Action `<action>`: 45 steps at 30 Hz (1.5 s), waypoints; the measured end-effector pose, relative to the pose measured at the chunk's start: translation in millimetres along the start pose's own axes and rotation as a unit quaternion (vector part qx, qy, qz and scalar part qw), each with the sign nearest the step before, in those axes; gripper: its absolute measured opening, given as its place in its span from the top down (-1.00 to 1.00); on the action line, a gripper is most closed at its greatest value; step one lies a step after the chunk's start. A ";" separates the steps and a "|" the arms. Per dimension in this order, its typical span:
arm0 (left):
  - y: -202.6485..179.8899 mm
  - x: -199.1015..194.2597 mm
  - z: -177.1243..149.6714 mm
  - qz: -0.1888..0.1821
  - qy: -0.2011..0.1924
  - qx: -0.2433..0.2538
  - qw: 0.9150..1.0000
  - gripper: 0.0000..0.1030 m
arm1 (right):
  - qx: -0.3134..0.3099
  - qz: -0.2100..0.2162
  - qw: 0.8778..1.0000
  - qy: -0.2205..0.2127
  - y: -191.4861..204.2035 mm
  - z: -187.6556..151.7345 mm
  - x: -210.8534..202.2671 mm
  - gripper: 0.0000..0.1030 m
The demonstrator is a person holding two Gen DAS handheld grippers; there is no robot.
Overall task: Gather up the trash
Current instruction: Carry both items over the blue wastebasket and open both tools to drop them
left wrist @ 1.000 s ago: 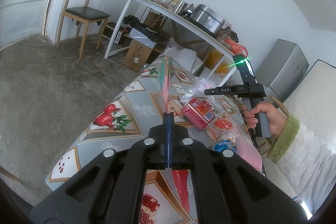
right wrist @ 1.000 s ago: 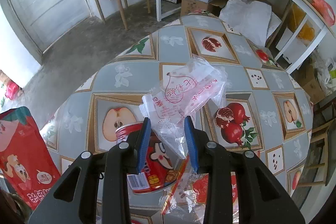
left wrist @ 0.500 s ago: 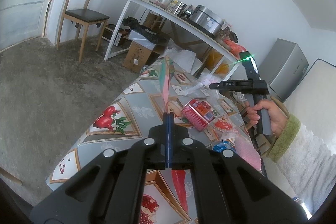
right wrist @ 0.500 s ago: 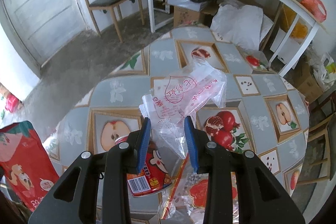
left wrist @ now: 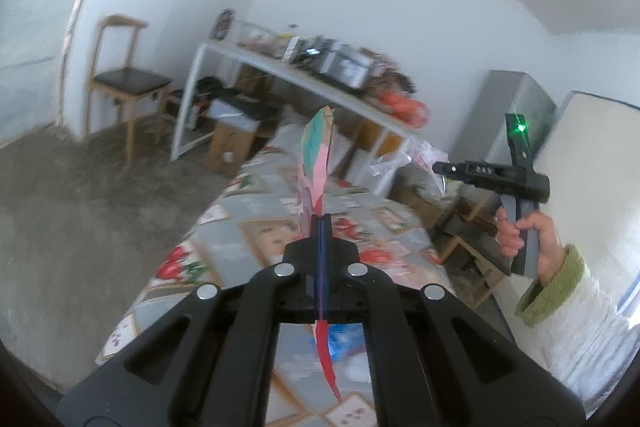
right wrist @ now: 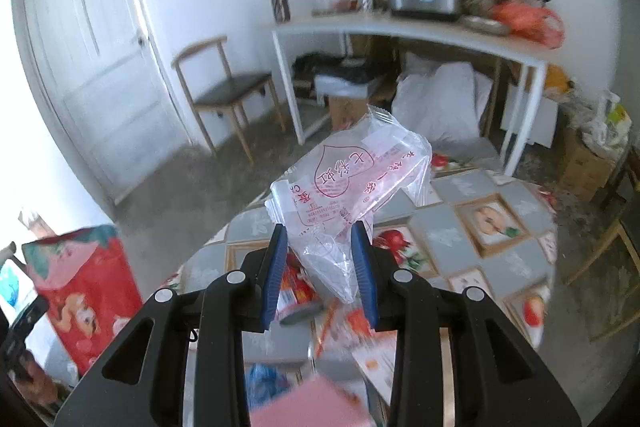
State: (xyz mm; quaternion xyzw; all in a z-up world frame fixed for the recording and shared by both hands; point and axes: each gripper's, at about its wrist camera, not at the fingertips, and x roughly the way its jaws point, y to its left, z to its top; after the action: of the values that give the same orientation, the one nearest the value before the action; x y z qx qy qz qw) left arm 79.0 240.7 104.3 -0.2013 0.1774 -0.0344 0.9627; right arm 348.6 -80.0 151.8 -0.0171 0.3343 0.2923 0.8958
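Note:
My left gripper (left wrist: 320, 223) is shut on a flat red and pink snack bag (left wrist: 318, 151), seen edge-on and sticking up past the fingertips. The same bag (right wrist: 80, 287) shows at the left of the right wrist view. My right gripper (right wrist: 320, 259) is shut on a crumpled clear plastic wrapper (right wrist: 352, 183) with red print, held up above the table (right wrist: 500, 219) with its fruit-pattern cloth. In the left wrist view that right gripper (left wrist: 438, 169) hangs to the right, wrapper (left wrist: 394, 161) at its tip, gripped by a hand (left wrist: 520, 227) in a green cuff.
On the table lie a red can (right wrist: 296, 291), a blue wrapper (right wrist: 264, 379), a pink packet (right wrist: 304, 403) and other scraps. Behind stand a white shelf table (right wrist: 400, 27) with a cooker, a wooden chair (right wrist: 224, 91), a door (right wrist: 92, 39), boxes and a white sack (right wrist: 440, 99).
Both grippers have risen from the table and tilted more level. The right one carried the clear wrapper up and away from the red can. Both views are now blurred.

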 end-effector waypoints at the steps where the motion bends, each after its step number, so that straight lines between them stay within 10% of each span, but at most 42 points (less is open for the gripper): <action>1: -9.2 -1.9 1.3 -0.008 -0.001 0.008 1.000 1.00 | 0.008 -0.002 1.000 -0.010 -9.0 -7.4 -18.7 0.37; 8: -122.4 16.5 5.5 -0.116 0.025 0.094 0.988 1.00 | 0.093 -0.080 0.990 -0.067 -95.2 -107.1 -155.5 0.37; 13: -217.3 60.2 -7.6 -0.211 0.086 0.132 0.965 1.00 | 0.187 -0.140 0.970 -0.071 -157.4 -202.1 -222.5 0.37; 21: -393.5 175.7 -93.5 -0.296 0.267 0.197 0.896 1.00 | 0.378 -0.185 0.907 -0.032 -259.4 -370.6 -243.7 0.37; 30: -498.8 300.8 -259.8 -0.232 0.434 0.281 0.824 1.00 | 0.512 -0.173 0.841 0.026 -354.3 -495.2 -174.9 0.37; 38: -536.5 373.8 -331.0 -0.187 0.446 0.310 0.818 1.00 | 0.555 -0.163 0.814 0.054 -412.9 -532.6 -107.8 0.26; 41: -542.4 388.0 -342.3 -0.164 0.444 0.322 0.820 0.49 | 0.550 -0.177 0.812 0.083 -431.7 -534.8 -84.8 -0.23; 45: -530.4 380.8 -329.7 -0.163 0.444 0.313 0.824 0.17 | 0.529 -0.214 0.812 0.126 -440.6 -529.8 -63.3 -0.25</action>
State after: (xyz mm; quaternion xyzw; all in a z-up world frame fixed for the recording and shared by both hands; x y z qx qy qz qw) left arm 320.4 -421.7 -90.7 0.1217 0.5301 -0.3302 0.7715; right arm 234.0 -597.3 -293.3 0.3512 0.5355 -0.1332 0.7564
